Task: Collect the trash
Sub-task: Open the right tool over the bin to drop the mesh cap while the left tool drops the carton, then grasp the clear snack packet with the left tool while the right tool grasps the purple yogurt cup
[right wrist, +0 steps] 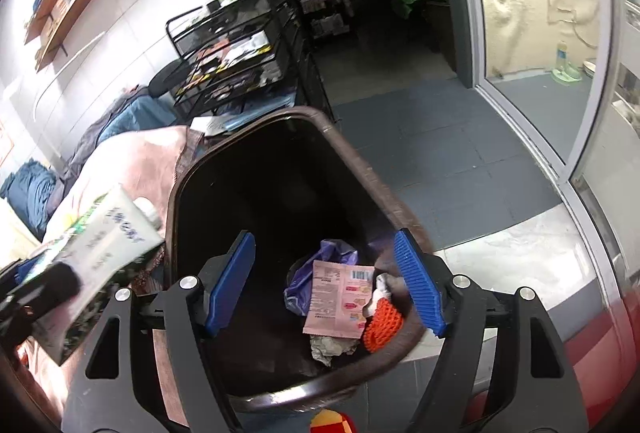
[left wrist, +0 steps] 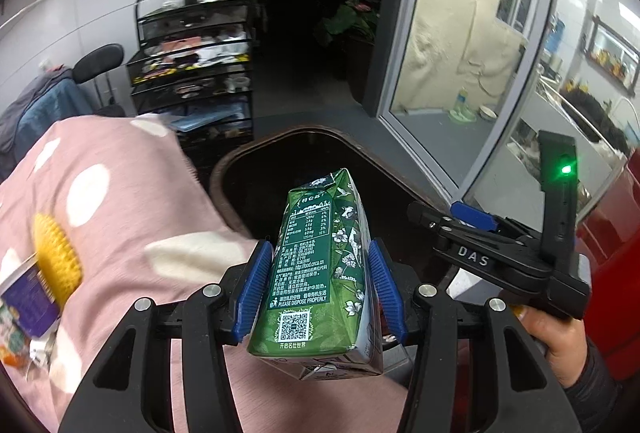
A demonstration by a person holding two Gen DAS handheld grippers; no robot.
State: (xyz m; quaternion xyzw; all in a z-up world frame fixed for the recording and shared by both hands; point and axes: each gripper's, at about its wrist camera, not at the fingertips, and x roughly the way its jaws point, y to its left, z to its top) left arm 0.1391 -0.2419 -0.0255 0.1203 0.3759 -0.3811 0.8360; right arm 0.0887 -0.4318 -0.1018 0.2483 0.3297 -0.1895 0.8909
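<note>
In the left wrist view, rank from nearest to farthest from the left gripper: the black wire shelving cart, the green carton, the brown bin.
1. Green carton: clamped between the left gripper fingers.
2. Brown bin: just beyond, its dark opening behind the carton.
3. Black wire shelving cart: farthest, upper left by the wall.

Bin (right wrist: 362, 169) mouth wide, unblocked from above; trash lies only on bottom, dark upper space free. Pink blanket (left wrist: 120, 201) crowds bin's left rim. Black wire rack (left wrist: 192, 73) stands just behind blanket and bin. Glass door (left wrist: 472, 45) frame near on right; grey floor between bin and door bare. Right gripper (left wrist: 456, 217) sits beside bin's right rim. Dark doorway beyond open.
</note>
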